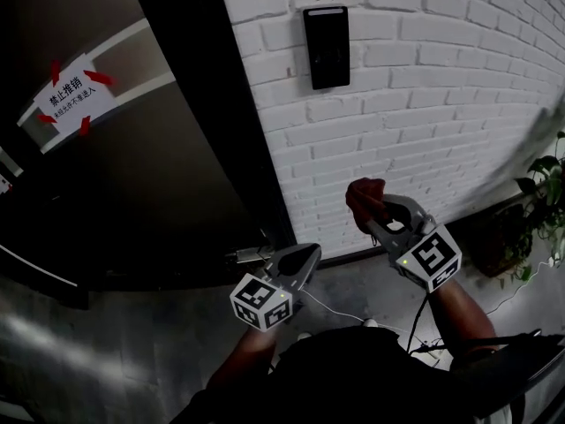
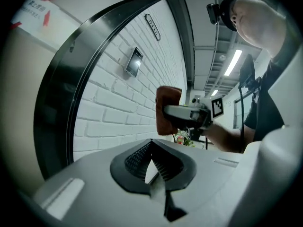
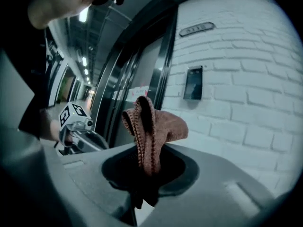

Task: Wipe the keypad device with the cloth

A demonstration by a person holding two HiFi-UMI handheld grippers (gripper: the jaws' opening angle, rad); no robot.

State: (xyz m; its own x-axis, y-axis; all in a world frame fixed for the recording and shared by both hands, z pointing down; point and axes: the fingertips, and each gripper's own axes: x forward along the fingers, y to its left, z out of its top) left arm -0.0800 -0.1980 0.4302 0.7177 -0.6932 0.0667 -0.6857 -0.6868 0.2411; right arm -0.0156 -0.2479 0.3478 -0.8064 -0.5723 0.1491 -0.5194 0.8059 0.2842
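Up top center sits the keypad device [image 1: 326, 47]. Lower right, the right gripper [image 1: 378, 222] is clamped on the bunched cloth [image 1: 364, 200] (looks soft, light and floppy, so that grip seems fine). Left gripper [image 1: 303, 261] is pinched together, empty.

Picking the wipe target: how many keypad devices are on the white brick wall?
1: the black rectangular keypad device, on the white brick wall right of the dark door. Others may lie outside view.

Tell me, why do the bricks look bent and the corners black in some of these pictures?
Head view: dim, the door nearly black, the brick wall brightest. Left gripper view: wide lens bows that wall into arcs, corners black, ceiling light glares. Right gripper view: same bowing; the cloth is sharp.
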